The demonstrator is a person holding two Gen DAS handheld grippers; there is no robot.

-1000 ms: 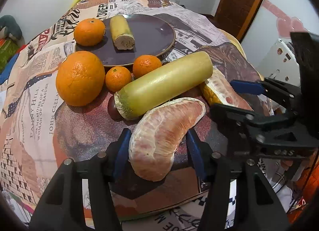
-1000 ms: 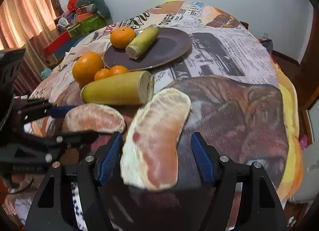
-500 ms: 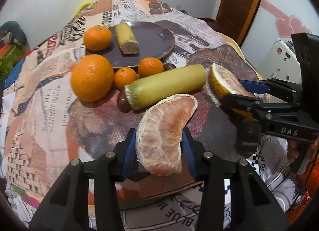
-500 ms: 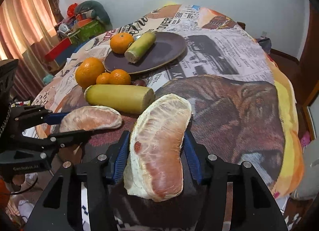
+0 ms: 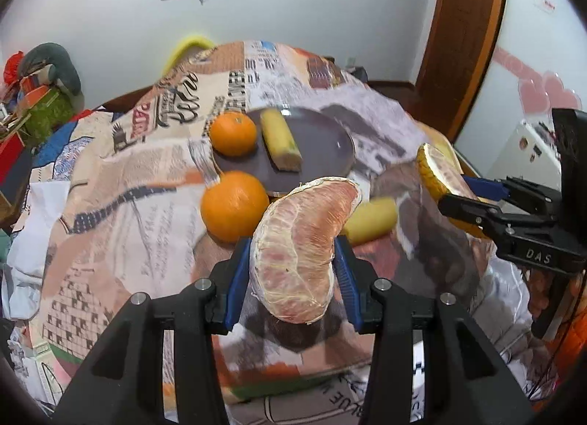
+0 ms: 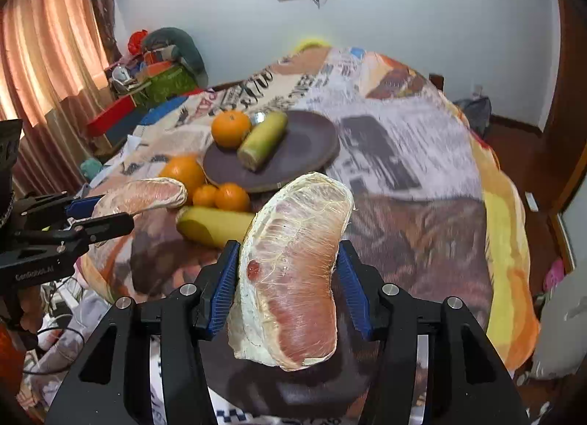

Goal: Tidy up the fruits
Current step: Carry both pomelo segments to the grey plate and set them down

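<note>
Pomelo segments: two peeled pieces, one in each gripper, both lifted clear of the cloth.
Left gripper (image 5: 293, 271): closed onto the left pomelo segment (image 5: 299, 245); blue pads press its flanks near the lower half, the curved tip pointing up and away toward the plate.
Right gripper (image 6: 286, 283): likewise clamped on the right pomelo segment (image 6: 293, 271), the larger piece, pith edge on its left, held roughly upright.
Grip choice: flat sides between the pads (judged sensible: soft flesh, so a broad contact spreads the squeeze and the membrane is less likely to tear).
Relation of tools: side by side and apart; each shows at the edge of the other's view.
Plate (image 5: 323, 146): dark, on the table beyond both grippers; it holds a mandarin (image 5: 233, 133) and a short cane piece (image 5: 280, 146), with its right half bare.
Loose fruit: large orange (image 5: 234, 204) just in front of the plate, two small mandarins (image 6: 220, 196) beside it, a long yellow-green cane piece (image 6: 214, 225) lying nearest the grippers.
Tablecloth (image 6: 385, 153): newspaper print, rumpled (poor rolling surface, which may be why the round fruit sits bunched).
Step in hand: judged carry toward the plate's bare side.
Risk: juice-slick membrane could slip if the squeeze eases.
</note>
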